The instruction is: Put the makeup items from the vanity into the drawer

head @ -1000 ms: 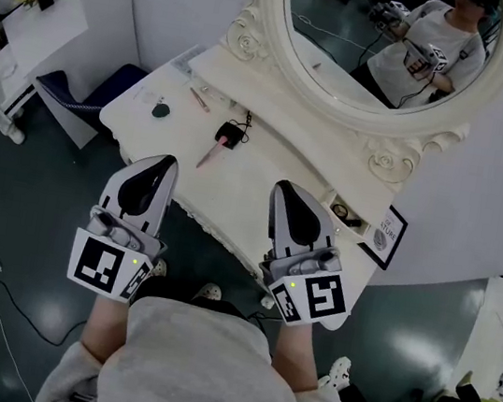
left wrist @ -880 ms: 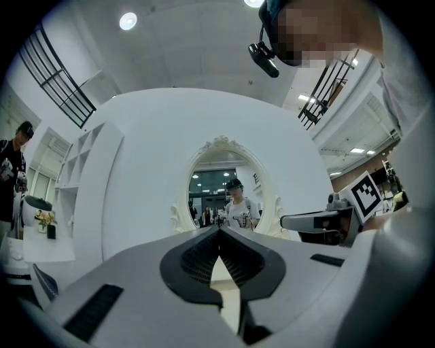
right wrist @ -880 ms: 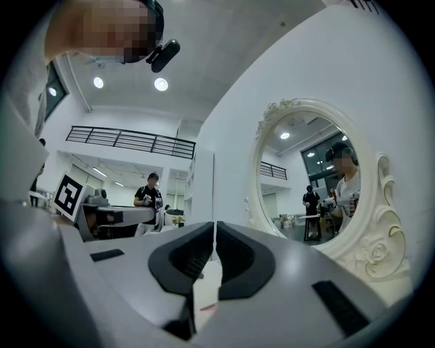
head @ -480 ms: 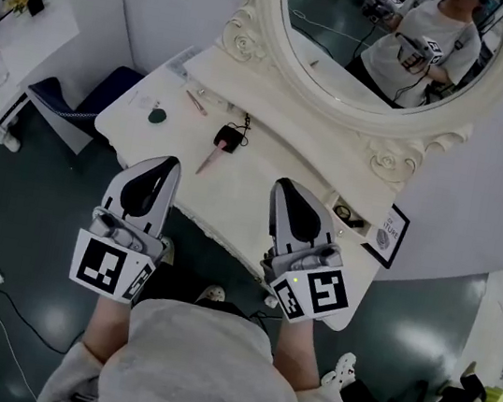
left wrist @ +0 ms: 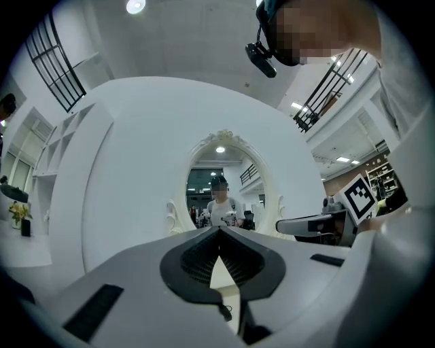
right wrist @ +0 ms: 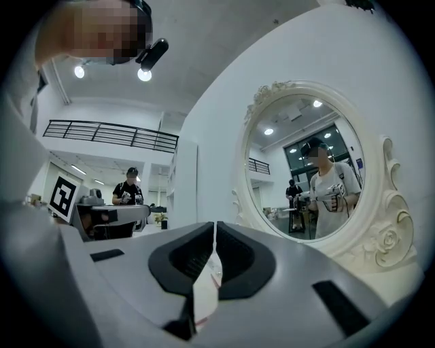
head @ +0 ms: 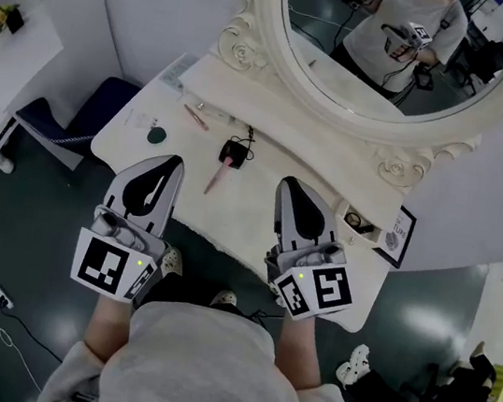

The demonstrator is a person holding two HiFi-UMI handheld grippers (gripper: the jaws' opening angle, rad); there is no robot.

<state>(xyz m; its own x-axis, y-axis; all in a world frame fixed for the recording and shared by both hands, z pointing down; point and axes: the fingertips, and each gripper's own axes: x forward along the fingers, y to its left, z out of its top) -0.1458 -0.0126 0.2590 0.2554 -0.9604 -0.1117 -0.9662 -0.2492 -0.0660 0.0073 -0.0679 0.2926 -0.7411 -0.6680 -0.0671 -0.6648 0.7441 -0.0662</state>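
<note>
grippers (head: pixel 171 161) (head: pixel 290 184) nearer vanity (head: pixel 259 163); disc (head: pixel 156 136) head-view only

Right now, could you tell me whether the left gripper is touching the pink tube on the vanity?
Apart. The head view shows bare vanity top between the left gripper and the pink tube; its shut jaws hold nothing.

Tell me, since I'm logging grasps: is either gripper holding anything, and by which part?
Nothing is held. The left gripper and the right gripper both have their jaws together with nothing between them.
</note>
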